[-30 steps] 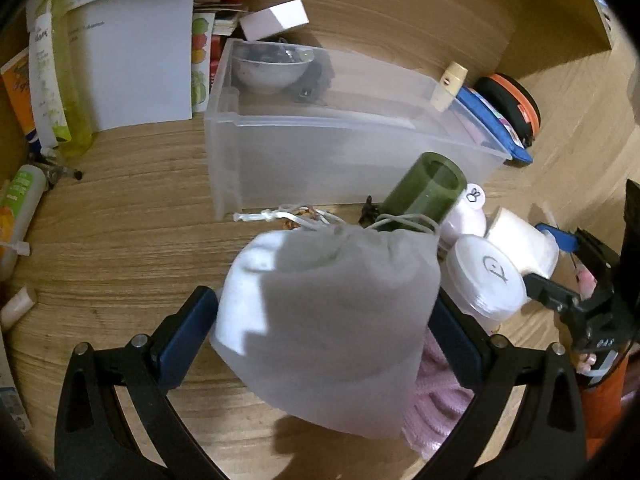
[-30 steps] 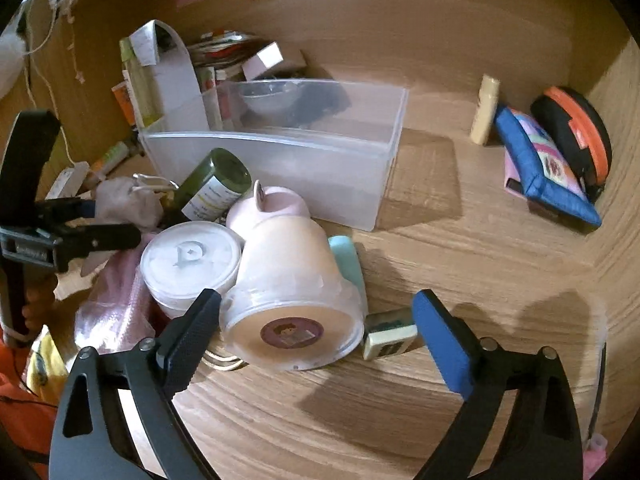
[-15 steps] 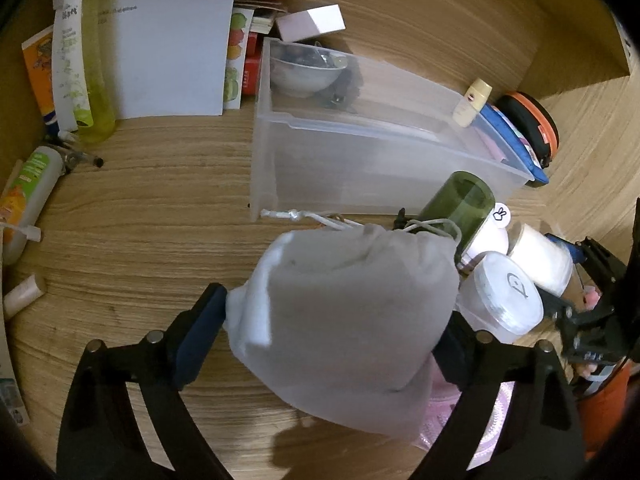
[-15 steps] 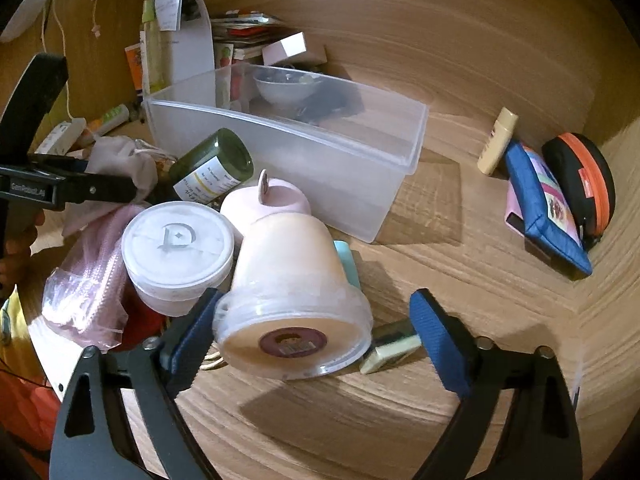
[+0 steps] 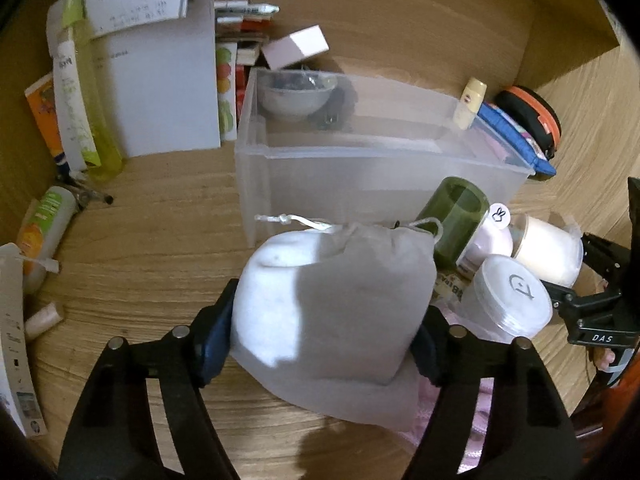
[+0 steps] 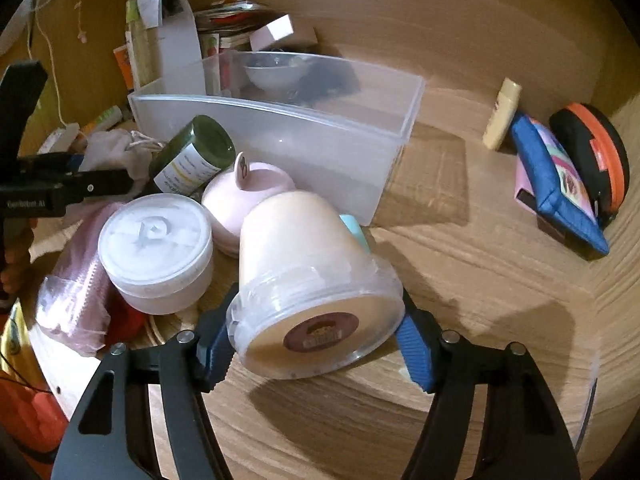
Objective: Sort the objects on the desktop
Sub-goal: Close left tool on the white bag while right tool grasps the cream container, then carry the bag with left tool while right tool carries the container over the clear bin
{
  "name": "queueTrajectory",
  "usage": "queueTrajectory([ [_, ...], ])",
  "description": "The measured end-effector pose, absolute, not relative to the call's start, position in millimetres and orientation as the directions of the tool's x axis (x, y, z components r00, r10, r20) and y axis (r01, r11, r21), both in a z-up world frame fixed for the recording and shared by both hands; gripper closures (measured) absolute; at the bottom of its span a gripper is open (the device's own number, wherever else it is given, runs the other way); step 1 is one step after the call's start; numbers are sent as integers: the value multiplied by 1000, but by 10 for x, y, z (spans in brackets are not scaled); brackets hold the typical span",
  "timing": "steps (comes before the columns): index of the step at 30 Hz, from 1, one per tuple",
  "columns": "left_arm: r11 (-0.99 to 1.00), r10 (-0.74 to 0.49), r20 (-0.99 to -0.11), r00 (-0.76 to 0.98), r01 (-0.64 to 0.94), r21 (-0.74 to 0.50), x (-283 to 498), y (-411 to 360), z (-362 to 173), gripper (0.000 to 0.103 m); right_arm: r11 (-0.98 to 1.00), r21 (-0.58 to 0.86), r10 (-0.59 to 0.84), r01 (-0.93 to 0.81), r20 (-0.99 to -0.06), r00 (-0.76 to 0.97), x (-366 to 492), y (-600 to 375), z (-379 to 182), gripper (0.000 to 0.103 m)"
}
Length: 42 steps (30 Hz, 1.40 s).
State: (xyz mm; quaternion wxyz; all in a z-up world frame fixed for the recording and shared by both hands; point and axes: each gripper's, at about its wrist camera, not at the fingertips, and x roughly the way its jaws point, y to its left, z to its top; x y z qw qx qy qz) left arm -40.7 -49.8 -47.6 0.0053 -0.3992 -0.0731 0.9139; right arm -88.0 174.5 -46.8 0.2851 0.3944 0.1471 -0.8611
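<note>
1. A grey drawstring pouch point(image 5: 332, 300) sits on the desk point(image 5: 160, 240) just in front of the clear plastic bin point(image 5: 360, 168), and the left hand-held gripper point(image 5: 324, 336) has just been closing on it; its blue pads now press both sides of the cloth.
2. A cream tub point(image 6: 308, 280) lies on its side on the desk, lid toward the camera, and the right hand-held gripper point(image 6: 316, 344) has likewise been closing; its pads are clamped on the lid rim.
3. Huddled between the two: a white round jar point(image 6: 156, 248), a pink lidded pot point(image 6: 248, 196) and a dark green bottle point(image 6: 196, 156) tipped over against the bin.
4. Inside the bin, at its far end, a small bowl point(image 5: 296, 96).
5. Off to the right, well apart, a blue pouch point(image 6: 560, 184) leaning by an orange-and-black case point(image 6: 596, 156), with a small cream tube point(image 6: 502, 114) beside them.
6. On the left, papers point(image 5: 160, 80) and a yellow-green bottle point(image 5: 92, 108) stand against the wall.
</note>
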Motion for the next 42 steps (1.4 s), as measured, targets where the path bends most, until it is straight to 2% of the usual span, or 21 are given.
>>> queueTrajectory([
  [13,-973,86,-658,-748,78,-216,-205,-642,-237,30,-839,94,-439,536,-698,-565,-914,2068,-140,37],
  [28,-968,121,-559,-820,28,-250,-264,-714,265,30,-827,112,-495,550,-608,-621,-1032,1960,284,37],
  [36,-972,124,-593,-796,22,-234,-530,-769,345,30,-799,108,-534,591,-579,-616,-1095,1782,371,37],
  [42,-972,136,-610,-780,16,-236,-758,-761,313,30,-795,117,-533,595,-604,-592,-1277,1615,318,37],
])
